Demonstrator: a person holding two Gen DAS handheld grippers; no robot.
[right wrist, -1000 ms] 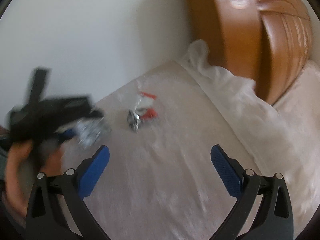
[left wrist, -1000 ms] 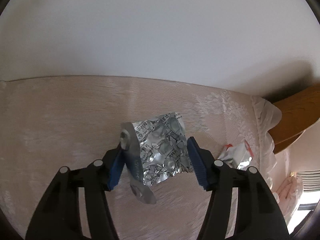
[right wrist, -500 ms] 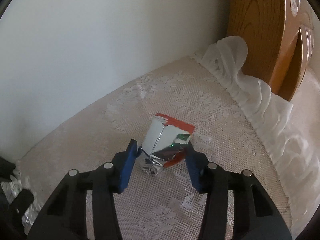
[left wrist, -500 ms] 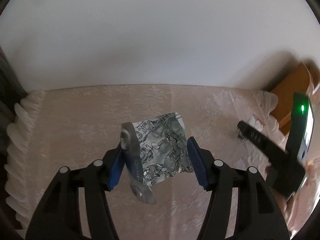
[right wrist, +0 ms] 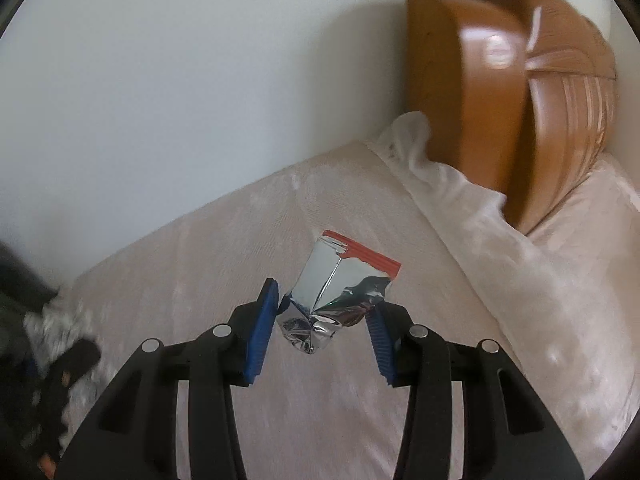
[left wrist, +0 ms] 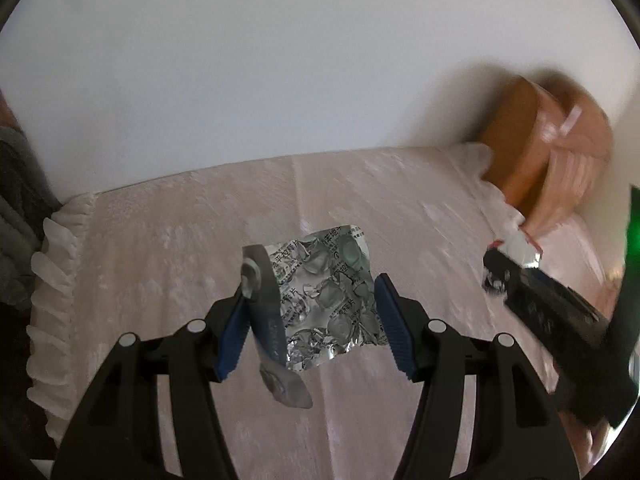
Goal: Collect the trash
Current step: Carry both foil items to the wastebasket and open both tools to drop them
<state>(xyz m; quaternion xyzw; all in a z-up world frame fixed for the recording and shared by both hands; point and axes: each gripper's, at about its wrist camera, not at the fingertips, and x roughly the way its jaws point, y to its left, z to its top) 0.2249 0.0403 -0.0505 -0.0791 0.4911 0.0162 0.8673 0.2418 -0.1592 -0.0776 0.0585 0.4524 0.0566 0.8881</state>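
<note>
My left gripper (left wrist: 310, 314) is shut on crumpled silver blister packs (left wrist: 326, 294) and holds them above the cream lace cloth (left wrist: 160, 260). One bent strip (left wrist: 268, 320) hangs by the left pad. My right gripper (right wrist: 322, 320) is shut on a crumpled silver wrapper with a red strip (right wrist: 340, 280) and holds it above the cloth (right wrist: 200, 248). In the left wrist view the right gripper (left wrist: 504, 270) shows at the right with the wrapper (left wrist: 520, 246) in it. In the right wrist view the left gripper (right wrist: 60, 364) is a blur at the lower left.
A white wall (left wrist: 320, 60) stands behind the cloth-covered surface. A curved wooden headboard (right wrist: 500, 92) rises at the back right, next to a frilled cloth edge (right wrist: 424, 160). The cloth's ruffled left edge (left wrist: 52, 280) drops off beside dark grey fabric (left wrist: 16, 200).
My right gripper closed on the red-and-silver wrapper and lifted it off the cloth. My left gripper drew back and up with the blister packs still in it.
</note>
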